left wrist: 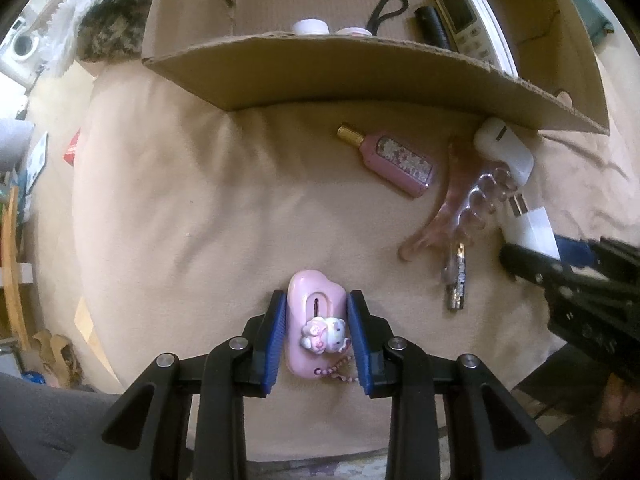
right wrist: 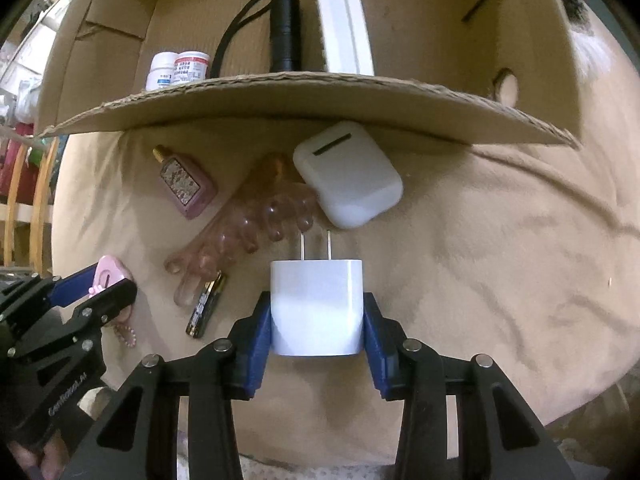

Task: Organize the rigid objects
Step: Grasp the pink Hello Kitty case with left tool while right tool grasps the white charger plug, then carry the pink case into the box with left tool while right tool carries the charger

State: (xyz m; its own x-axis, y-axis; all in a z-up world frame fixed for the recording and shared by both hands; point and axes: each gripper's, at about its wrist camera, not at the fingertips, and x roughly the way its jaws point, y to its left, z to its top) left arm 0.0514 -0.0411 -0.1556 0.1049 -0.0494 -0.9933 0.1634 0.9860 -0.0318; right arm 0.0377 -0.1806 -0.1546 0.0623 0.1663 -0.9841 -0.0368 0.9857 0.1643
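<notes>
Your left gripper [left wrist: 316, 336] sits nearest the lens, pointing down, blue pads clenched on both sides of the pink cloud-shaped trinket [left wrist: 314, 322], which has a small cat figure and a bead chain on it and rests on the beige blanket [left wrist: 180, 200]. Right of it, well apart, lies the pink perfume bottle [left wrist: 394, 162] with a gold cap, flat on the blanket near the cardboard box [left wrist: 360, 76]. Next comes the translucent pink hair claw [left wrist: 452, 200], touching the white earbud case [left wrist: 504, 150], which is tucked just under the box's front wall. A slim battery [left wrist: 458, 280] lies just below the claw. Farther right, your right gripper [right wrist: 318, 320] has its blue pads pressed on both flanks of the white wall charger [right wrist: 318, 306], prongs aimed toward the box; no earlier view to compare. Charger bottom looks on or just at the blanket, can't tell if lifted. Inside the box, left to right: two small white pill bottles [right wrist: 178, 70], a black flashlight [right wrist: 285, 34] with a looped strap, and a white remote [left wrist: 468, 20] leaning at the right side. Both grippers are near each other, not touching.
</notes>
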